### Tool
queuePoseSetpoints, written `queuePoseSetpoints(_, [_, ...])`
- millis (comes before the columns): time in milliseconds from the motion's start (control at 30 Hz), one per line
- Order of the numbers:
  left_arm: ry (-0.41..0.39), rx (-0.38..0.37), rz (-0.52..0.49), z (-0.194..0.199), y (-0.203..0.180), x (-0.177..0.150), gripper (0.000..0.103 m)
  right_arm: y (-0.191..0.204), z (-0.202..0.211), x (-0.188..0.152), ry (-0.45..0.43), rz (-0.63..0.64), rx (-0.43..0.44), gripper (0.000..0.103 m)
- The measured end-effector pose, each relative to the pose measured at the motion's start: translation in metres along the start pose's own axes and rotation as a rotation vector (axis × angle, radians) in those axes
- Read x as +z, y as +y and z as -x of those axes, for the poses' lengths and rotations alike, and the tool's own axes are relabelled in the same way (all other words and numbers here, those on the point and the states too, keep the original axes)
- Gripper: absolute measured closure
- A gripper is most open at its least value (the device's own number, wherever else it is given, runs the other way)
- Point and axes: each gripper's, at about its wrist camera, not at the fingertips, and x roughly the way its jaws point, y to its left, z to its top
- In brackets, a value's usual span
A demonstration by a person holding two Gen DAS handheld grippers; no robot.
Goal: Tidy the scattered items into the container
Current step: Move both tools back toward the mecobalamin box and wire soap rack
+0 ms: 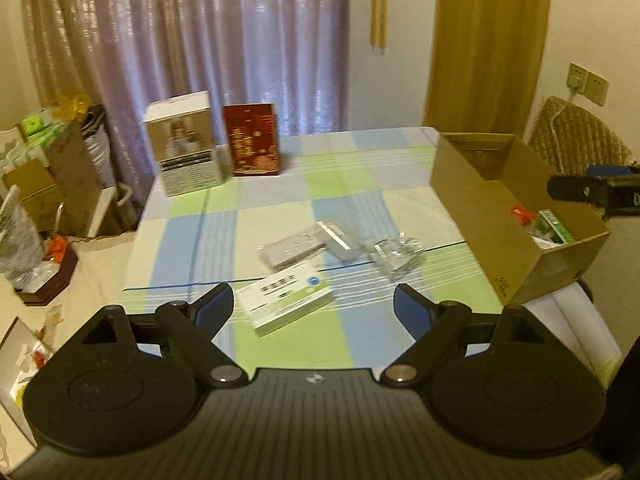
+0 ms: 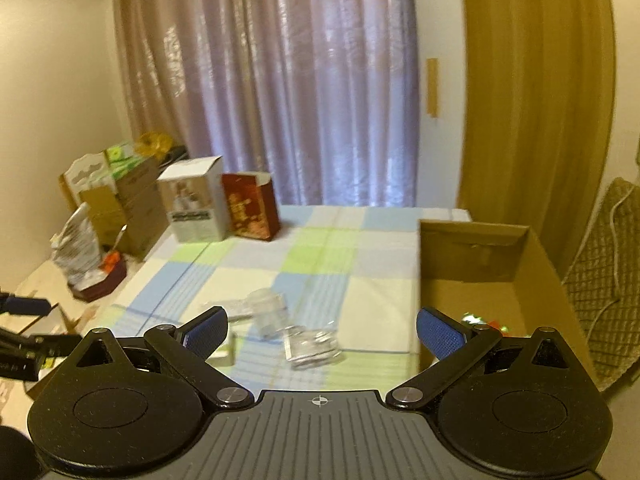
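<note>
A white-and-green flat box (image 1: 285,303) lies on the checked cloth of the bench (image 1: 352,184), with grey packets (image 1: 296,249) and a clear plastic piece (image 1: 396,256) just behind it, all left of the open cardboard container (image 1: 516,216). The left tongs (image 1: 314,307) gape empty over the flat box, and the right tongs (image 2: 322,328) gape empty near the clear piece. Only the left view shows red and green items (image 1: 544,224) lying inside the container.

Left tongs (image 1: 314,304) spread wide — right tongs (image 2: 322,330) likewise, both empty
</note>
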Motion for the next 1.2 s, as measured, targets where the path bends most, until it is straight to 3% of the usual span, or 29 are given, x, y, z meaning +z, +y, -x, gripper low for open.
queuePoseSetpoints(300, [0.009,0.051,0.014,0.004,0.018,-0.027,0.017,0.034,0.009,-0.026,0.012,-0.014,0.067,0.000])
queuePoseSetpoints(600, [0.029,0.036,-0.039,-0.030,0.018,-0.037,0.013,0.040,-0.004,-0.044,0.043,0.035,0.085,0.000])
queuePoseSetpoints(900, [0.048,-0.025,-0.161,-0.094,0.028,-0.027,0.012,0.036,-0.058,-0.048,0.104,0.068,0.080,0.000])
queuePoseSetpoints(1200, [0.099,-0.127,-0.395,-0.183,0.044,-0.029,0.012,0.042,-0.130,-0.055,0.186,0.105,0.101,0.000])
